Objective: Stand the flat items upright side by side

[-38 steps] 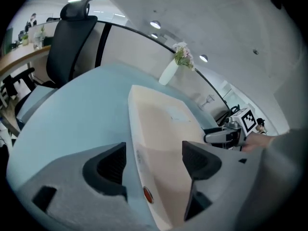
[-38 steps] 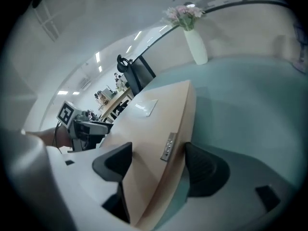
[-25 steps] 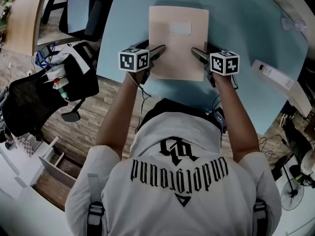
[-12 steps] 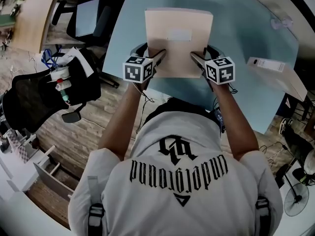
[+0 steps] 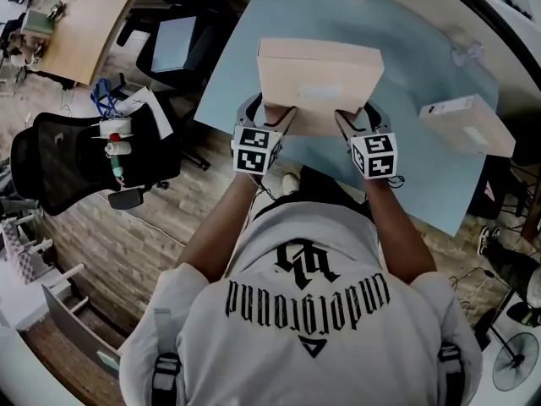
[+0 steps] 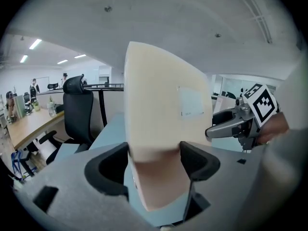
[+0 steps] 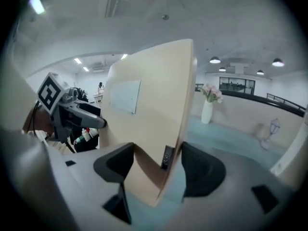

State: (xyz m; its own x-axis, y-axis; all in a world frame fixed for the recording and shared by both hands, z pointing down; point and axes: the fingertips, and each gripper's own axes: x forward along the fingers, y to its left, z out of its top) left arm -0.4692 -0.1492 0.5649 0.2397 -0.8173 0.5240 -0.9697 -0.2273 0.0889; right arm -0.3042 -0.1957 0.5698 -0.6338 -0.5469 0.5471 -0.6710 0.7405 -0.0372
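Head view shows a flat beige cardboard box (image 5: pixel 317 79) with a white label, tilted up over the light blue table (image 5: pixel 414 41) and held by 2 grippers near its lower corners. The left gripper (image 5: pixel 272 118) clamps its left side. The right gripper (image 5: pixel 353 121), whose jaws have just been closing, grips the right side with the box between them. A second beige box (image 5: pixel 467 123) lies flat on the table to the right.

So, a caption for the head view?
Left tongs and right tongs, its jaws just closing tighter, hold a flat beige box tilted up over the blue table.
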